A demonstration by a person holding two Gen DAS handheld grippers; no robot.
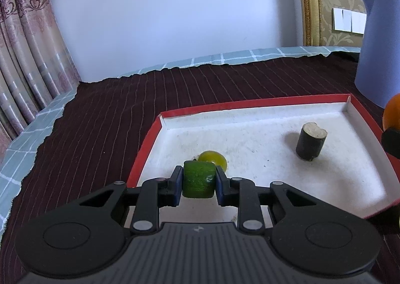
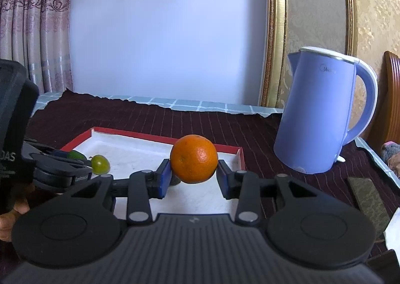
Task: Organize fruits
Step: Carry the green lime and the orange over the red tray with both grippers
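The left claw (image 1: 198,180) gripped a dark green cylindrical fruit chunk (image 1: 198,179) over the red-rimmed white cardboard tray (image 1: 262,106); the right claw (image 2: 193,176) clamped a round orange (image 2: 193,157) beside it. Released from height, the orange might roll against the small yellow-green fruit (image 1: 212,159) or over the low rim.

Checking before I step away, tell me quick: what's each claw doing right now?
Left claw: closed on a green fruit piece.
Right claw: closed on an orange.
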